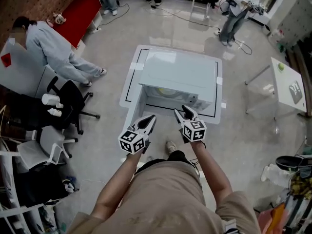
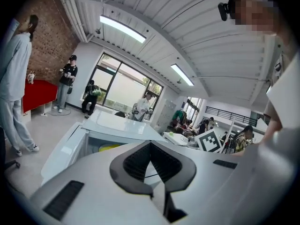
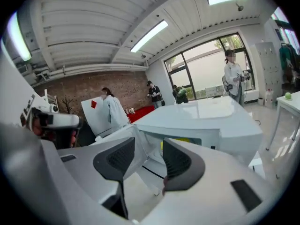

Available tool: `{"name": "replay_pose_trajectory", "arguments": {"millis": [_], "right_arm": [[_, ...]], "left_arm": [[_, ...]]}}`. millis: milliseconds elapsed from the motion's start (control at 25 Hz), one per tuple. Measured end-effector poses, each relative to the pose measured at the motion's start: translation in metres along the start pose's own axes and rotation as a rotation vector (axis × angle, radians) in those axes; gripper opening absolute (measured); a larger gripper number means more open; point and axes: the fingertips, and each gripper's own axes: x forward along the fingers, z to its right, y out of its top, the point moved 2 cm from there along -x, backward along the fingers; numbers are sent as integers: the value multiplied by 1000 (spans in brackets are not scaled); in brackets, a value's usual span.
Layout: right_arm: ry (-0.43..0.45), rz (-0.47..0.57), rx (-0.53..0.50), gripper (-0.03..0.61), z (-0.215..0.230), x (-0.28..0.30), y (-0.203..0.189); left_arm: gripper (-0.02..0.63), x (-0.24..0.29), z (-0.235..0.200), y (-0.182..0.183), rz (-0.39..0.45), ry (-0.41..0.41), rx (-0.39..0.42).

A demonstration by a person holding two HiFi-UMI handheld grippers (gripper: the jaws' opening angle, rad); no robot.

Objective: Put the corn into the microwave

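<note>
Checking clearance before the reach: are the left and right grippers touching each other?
Apart. The head view shows bare floor between the left gripper and the right gripper, both held in front of the microwave.

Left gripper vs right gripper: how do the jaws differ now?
Jaws: left gripper shut at the tips; right gripper apart, microwave showing through the gap. Pose: left gripper angles inward to the right, right gripper to the left. Both are empty and point toward the microwave.

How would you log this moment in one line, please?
left hand-held gripper: shut, empty | right hand-held gripper: open, empty | microwave: door open, yellow item inside, probably corn
</note>
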Motion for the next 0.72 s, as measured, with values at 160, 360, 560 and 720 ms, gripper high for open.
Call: {"name": "replay_pose_trajectory", "arguments": {"millis": [160,360,560,720], "right_arm": [[-13,97,-26,192,-37,-55,36],[-76,210,-37,192,-73,-118,62],[-153,279,-56,192,-87,-175,72],[-224,309,-65,192,-91,-211,66]], "left_arm": [[0,-35,12,26,67,-51,51],[0,-89,26,49,182,-80,111],[2,-107,37,47,181,-147,143],[2,-117,41,47,170,-174,167]]}}
